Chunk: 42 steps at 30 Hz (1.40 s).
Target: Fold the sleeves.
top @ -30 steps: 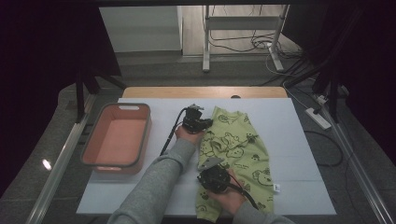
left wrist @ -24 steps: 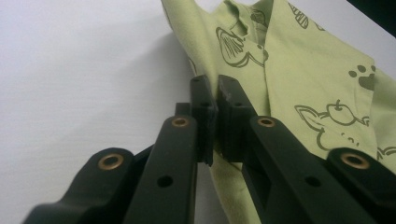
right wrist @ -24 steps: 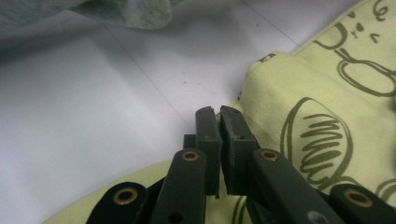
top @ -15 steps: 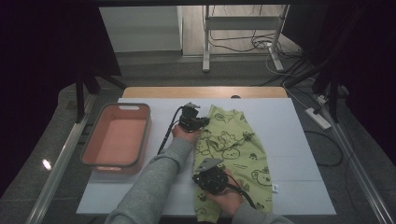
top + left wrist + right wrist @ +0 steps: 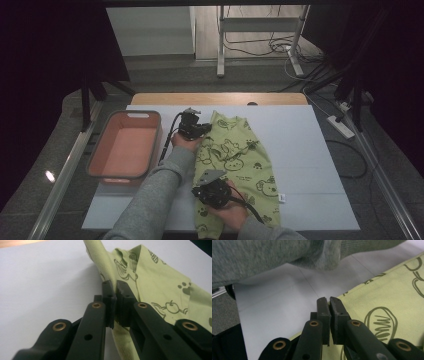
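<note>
floor: grey [image 5: 165, 70] | far wall: pale panel [image 5: 150, 30] | metal stand [image 5: 260, 35] | cables [image 5: 265, 47] | surroundings: dark

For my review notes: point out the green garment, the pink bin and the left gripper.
green garment [image 5: 235, 155], high view, on the printed middle of the cloth.
pink bin [image 5: 150, 116], high view, on its far rim.
left gripper [image 5: 115, 290], left gripper view, between its fingertips, shut on the garment's edge.
</note>
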### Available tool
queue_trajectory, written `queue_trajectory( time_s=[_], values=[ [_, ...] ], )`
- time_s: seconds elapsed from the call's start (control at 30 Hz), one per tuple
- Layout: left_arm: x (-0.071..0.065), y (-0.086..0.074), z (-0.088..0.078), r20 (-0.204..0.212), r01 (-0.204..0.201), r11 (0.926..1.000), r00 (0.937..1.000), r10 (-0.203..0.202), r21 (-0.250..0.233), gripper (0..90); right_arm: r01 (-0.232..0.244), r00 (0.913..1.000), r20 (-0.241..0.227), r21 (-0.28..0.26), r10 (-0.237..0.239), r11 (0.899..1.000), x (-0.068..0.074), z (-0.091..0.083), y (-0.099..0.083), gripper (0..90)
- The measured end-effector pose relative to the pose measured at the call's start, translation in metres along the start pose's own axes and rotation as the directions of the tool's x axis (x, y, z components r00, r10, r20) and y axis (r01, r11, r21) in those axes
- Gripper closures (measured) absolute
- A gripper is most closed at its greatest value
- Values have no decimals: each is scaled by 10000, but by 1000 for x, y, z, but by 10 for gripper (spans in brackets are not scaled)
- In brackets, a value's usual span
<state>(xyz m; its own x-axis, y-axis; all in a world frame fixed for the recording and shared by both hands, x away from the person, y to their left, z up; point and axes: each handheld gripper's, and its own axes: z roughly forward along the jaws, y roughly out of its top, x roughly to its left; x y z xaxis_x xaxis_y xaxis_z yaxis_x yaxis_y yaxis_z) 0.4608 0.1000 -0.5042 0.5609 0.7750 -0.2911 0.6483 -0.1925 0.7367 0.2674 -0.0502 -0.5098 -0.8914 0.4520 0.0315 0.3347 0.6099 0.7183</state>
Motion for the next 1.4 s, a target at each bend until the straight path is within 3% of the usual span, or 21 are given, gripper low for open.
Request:
queue_trajectory(
  time_s=[0.33,0.5,0.67,0.77,0.97,1.4],
  values=[
    [1,-4,-1,-2,24,10000,10000,-24,50,853,-161,9995,-264,33,162,9999,-2,3,1,869],
    [0,-4,-1,47,40,10000,10000,-40,34,853,-476,9971,-602,-214,462,9986,-9,-3,-1,618],
    [1,-5,0,87,90,9999,9999,-90,59,852,-814,9962,-359,-562,794,9951,-30,-24,-6,507],
    [1,-5,-1,100,63,10000,9999,-63,48,852,-974,9952,-68,-782,971,9922,-46,-36,-11,488],
    [-1,-4,-1,121,31,10000,9999,-31,50,851,-1433,9886,282,-1317,1482,9809,-77,-55,-19,482],
    [-3,-4,-1,119,25,10000,9999,-26,49,851,-1919,9755,689,-1959,2087,9617,-117,-78,-24,482]
  ],
)
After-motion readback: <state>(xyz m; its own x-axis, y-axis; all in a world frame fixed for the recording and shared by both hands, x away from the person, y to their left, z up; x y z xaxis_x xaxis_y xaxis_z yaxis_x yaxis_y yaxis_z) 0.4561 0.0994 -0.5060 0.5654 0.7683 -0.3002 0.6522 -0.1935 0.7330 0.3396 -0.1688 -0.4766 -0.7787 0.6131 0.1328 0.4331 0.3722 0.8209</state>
